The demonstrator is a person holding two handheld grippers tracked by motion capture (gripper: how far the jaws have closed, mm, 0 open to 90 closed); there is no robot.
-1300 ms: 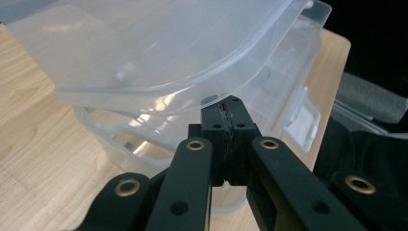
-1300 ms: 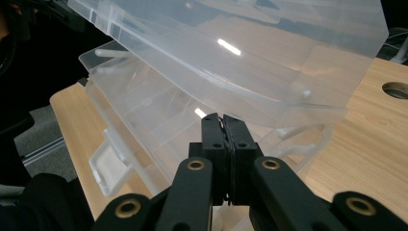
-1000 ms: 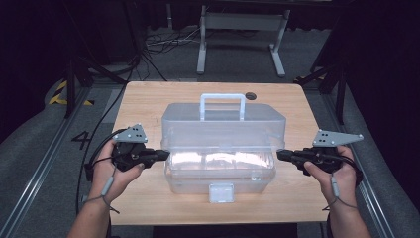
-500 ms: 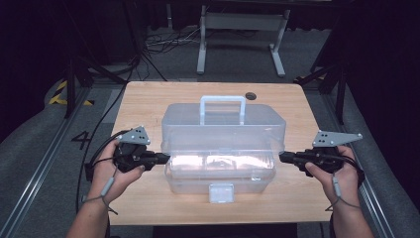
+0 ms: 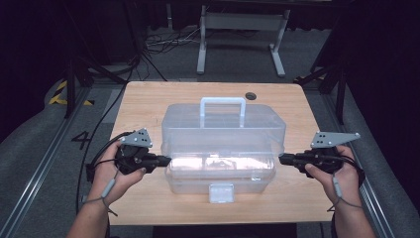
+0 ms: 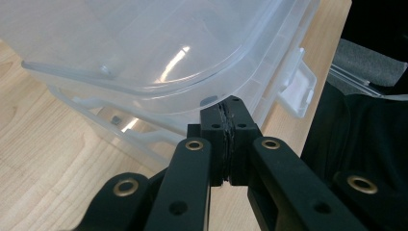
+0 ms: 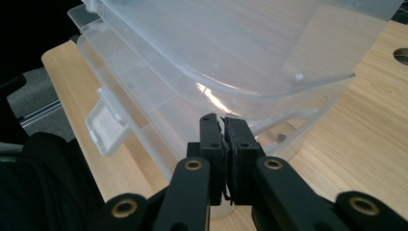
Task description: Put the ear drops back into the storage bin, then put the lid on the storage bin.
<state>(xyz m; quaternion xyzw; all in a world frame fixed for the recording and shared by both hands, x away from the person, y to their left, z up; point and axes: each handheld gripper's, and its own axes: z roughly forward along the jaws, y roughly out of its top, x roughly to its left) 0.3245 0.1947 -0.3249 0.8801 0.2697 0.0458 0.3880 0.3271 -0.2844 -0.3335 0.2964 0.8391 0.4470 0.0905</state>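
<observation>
The high view is soft and low in detail. Overhead light falls on the pale wooden table, while the surroundings stay nearly black. White glare streaks the clear plastic lidded storage box along its front lid edge. Both gripper views are sharper; their near black fingers appear slightly blurred.

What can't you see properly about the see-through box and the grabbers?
- What lies inside the clear plastic box: high view, glare on the front of its lid washes it out.
- Whether the left gripper touches the lid edge: left gripper view, its shut tips cover the spot.
- The same for the right gripper: right gripper view.
- The latch: too small to tell fastened or loose.
</observation>
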